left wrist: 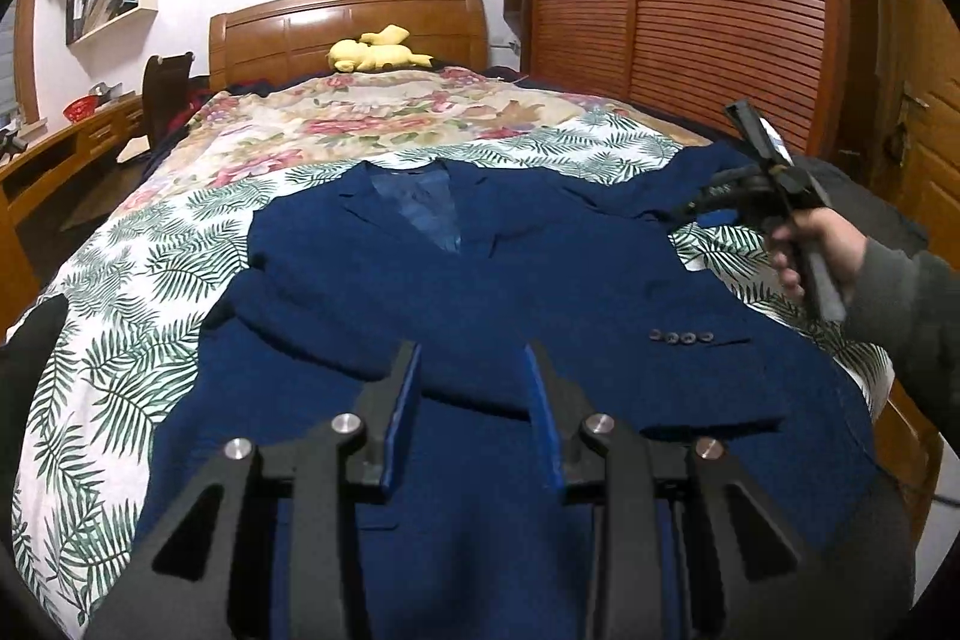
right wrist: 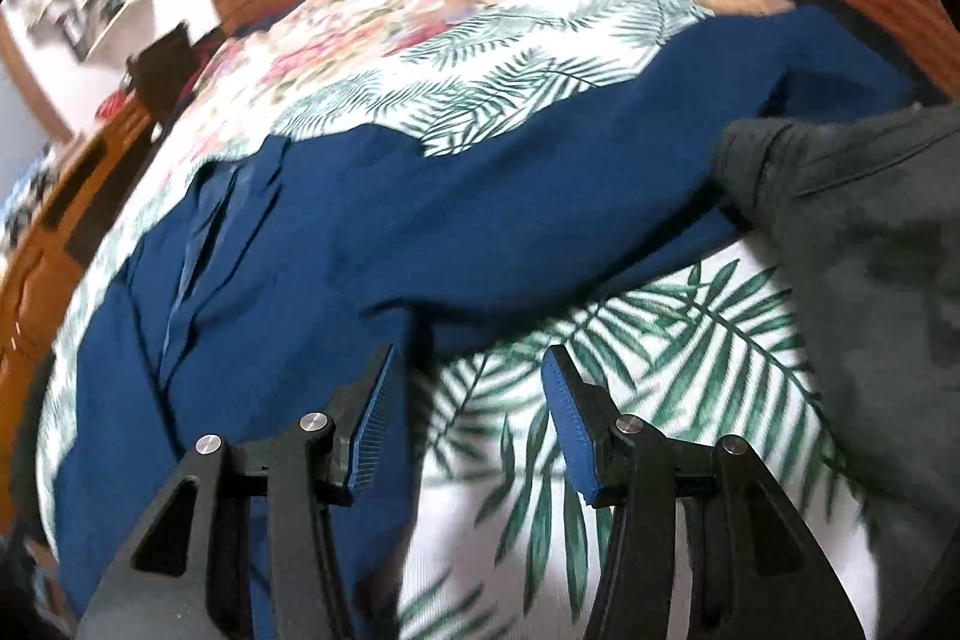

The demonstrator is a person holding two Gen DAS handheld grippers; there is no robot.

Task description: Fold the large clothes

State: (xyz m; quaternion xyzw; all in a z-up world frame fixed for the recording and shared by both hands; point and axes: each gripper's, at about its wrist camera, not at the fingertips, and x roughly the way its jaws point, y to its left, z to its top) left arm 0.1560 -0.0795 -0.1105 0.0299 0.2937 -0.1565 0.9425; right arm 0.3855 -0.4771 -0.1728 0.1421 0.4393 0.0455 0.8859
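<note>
A navy blue blazer point(left wrist: 480, 268) lies face up on the leaf-print sheet point(left wrist: 150, 280) of a bed, collar toward the headboard. One sleeve, with its cuff buttons point(left wrist: 681, 337), is folded across the body. My left gripper point(left wrist: 471, 358) hovers open over the blazer's lower half, nothing between its blue pads. At the right, a hand holds my right gripper point(left wrist: 702, 208) by the blazer's outstretched sleeve. In the blurred right wrist view, the right gripper point(right wrist: 468, 370) is open above the bare sheet point(right wrist: 660, 340), just below that blazer sleeve point(right wrist: 480, 232).
A dark grey garment point(right wrist: 870, 250) lies on the bed at the right, over the sleeve's end. A yellow plush toy point(left wrist: 378, 49) rests by the wooden headboard point(left wrist: 348, 22). A slatted wardrobe point(left wrist: 690, 10) stands on the right and a desk point(left wrist: 60, 154) on the left.
</note>
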